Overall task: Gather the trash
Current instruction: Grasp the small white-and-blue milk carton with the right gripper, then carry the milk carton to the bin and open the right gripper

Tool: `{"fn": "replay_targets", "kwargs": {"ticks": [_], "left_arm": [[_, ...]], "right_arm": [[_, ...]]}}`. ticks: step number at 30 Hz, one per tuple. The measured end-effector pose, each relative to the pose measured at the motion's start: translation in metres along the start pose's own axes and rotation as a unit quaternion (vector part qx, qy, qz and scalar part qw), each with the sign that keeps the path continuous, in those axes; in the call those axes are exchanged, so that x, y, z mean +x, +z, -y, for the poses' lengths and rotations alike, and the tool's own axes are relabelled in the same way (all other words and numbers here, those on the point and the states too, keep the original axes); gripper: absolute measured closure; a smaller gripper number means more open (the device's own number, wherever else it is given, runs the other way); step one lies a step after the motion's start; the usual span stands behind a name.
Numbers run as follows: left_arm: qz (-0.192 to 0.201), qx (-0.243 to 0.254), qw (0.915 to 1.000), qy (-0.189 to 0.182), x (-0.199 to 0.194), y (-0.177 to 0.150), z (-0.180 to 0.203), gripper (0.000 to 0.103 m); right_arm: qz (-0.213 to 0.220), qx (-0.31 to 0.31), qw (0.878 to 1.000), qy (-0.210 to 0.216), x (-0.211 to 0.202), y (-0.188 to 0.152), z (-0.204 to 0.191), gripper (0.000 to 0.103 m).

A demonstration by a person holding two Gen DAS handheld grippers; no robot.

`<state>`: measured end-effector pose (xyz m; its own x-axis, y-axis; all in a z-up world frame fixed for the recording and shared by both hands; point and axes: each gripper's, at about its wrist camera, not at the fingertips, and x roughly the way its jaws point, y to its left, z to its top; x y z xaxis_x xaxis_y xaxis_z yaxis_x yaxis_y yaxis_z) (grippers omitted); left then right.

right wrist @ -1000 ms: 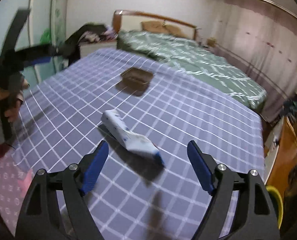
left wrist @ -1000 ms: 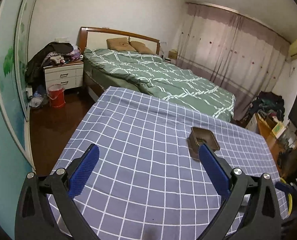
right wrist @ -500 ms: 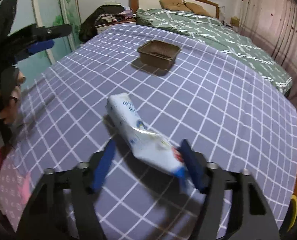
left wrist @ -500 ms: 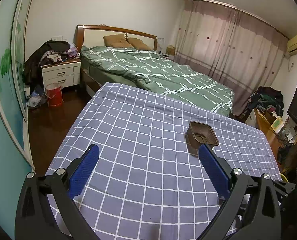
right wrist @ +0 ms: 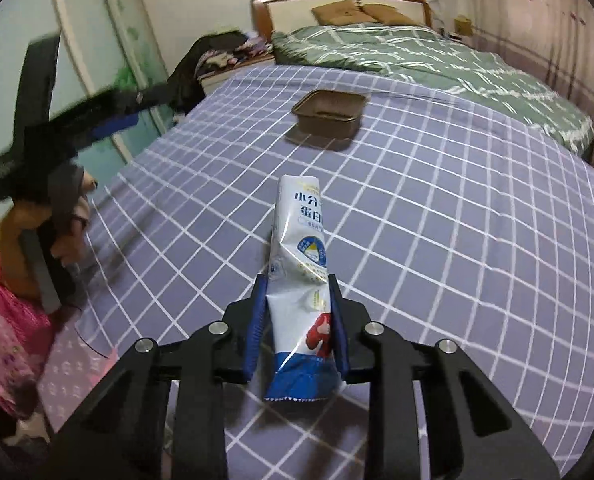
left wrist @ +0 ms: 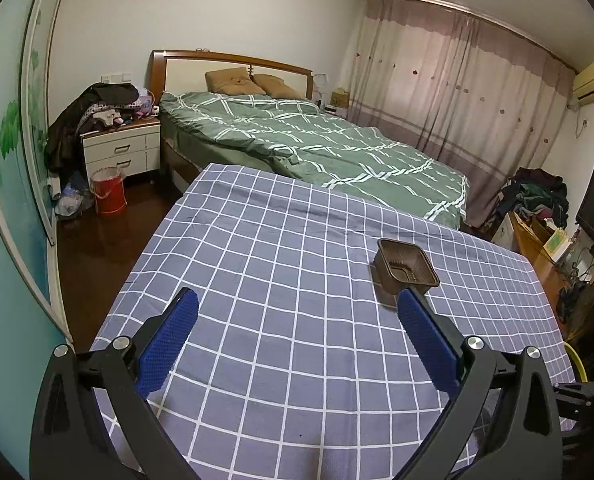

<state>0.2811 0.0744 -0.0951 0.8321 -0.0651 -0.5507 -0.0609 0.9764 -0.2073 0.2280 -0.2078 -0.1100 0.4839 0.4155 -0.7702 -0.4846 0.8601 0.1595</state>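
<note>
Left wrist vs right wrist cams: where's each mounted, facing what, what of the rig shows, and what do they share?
Left wrist: on the left gripper, looking along open jaws over the checked table toward the bed; only its own blue fingers show.
Right wrist: on the right gripper, angled down at the table; jaws have just been closing and now pinch a white-and-blue wrapper. The left gripper and the hand holding it show at left.
Shared: brown tray, table, bed.
</note>
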Motion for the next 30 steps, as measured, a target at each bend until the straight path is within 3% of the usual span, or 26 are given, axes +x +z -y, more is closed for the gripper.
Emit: {"fn": "replay_targets", "kwargs": {"ticks": [8,13,18,20,28,30], "left_arm": [[-0.004,0.004,1.0,0.003,0.002,-0.002,-0.001,0.005],[-0.005,0.007,1.0,0.002,0.003,-0.002,0.0,0.005],[-0.004,0.011,0.9999,0.002,0.002,-0.003,0.003,0.005],[-0.004,0.013,0.9999,0.003,0.002,-0.004,0.003,0.005],[-0.007,0.012,0.9999,0.004,0.002,-0.005,0.004,0.005],[-0.007,0.012,0.9999,0.005,0.003,-0.005,0.005,0.005]], "right_arm": [[0.064,0.074,0.995,-0.026,-0.055,-0.004,0.038,0.075],[0.1,0.125,0.984,-0.078,-0.097,-0.02,0.082,0.075],[0.115,0.214,0.958,-0.155,-0.136,-0.06,0.152,0.075],[0.116,0.253,0.942,-0.19,-0.149,-0.081,0.182,0.075],[0.092,0.353,0.887,-0.282,-0.161,-0.149,0.259,0.073],[0.083,0.37,0.874,-0.303,-0.159,-0.16,0.272,0.064]]}}
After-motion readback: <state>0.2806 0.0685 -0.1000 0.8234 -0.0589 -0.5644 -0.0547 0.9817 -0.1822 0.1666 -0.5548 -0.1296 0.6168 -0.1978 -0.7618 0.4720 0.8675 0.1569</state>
